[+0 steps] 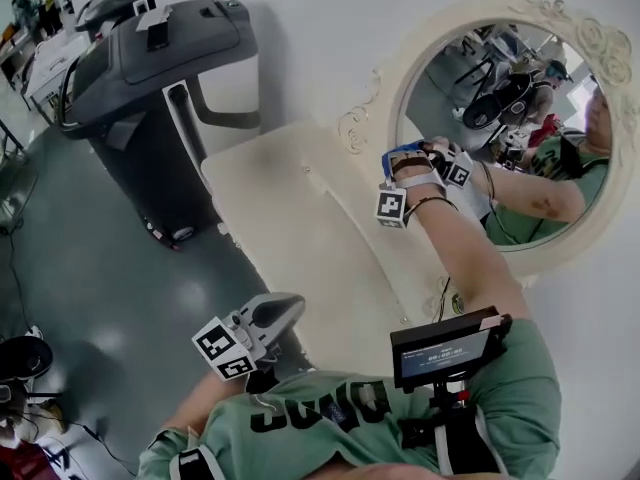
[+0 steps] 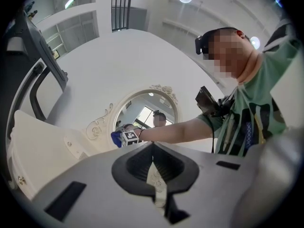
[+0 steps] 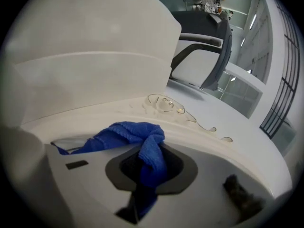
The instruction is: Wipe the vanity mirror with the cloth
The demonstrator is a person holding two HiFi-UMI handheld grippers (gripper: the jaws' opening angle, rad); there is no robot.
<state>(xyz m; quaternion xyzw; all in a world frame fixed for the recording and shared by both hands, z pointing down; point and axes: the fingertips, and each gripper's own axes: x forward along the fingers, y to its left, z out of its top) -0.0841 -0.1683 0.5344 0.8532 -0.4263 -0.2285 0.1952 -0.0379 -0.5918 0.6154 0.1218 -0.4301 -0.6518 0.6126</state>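
Step in hand: wiping. Judging by where the cloth sits, you're early in the pass.

- Right gripper (image 1: 420, 168): jaws clamped on the blue cloth (image 3: 137, 134). One fold is pinched between them and the rest is bunched forward over the nose.
- Cloth position: in the head view it sits at the 9 o'clock edge of the vanity mirror (image 1: 520, 138), right where the glass meets the cream ornate frame (image 1: 375, 108). In the right gripper view the loose end lies against the frame's inner curve. I can't tell whether it's pressing on the glass or only on the frame.
- Left gripper (image 1: 272, 315): jaws together with nothing between them. It's parked at 7 o'clock in the head view, off the front edge of the desk (image 1: 290, 218) and well away from the mirror. It's not needed for this step.
- The treadmill (image 1: 160, 58) at 10 o'clock is clear of your working area.

Next move, my read:
- Shift the cloth off the frame and onto the glass, with the bunched part leading so fabric meets the mirror, not jaw plastic.
- Sweep from 9 toward 3 o'clock in overlapping strokes, working from 12 down to 6.
- Use light, even pressure.

Risks:
- The grip is on one fold only, so the cloth could drag out on a hard stroke.
- The jaw tips could knock the carved frame near 9 o'clock.
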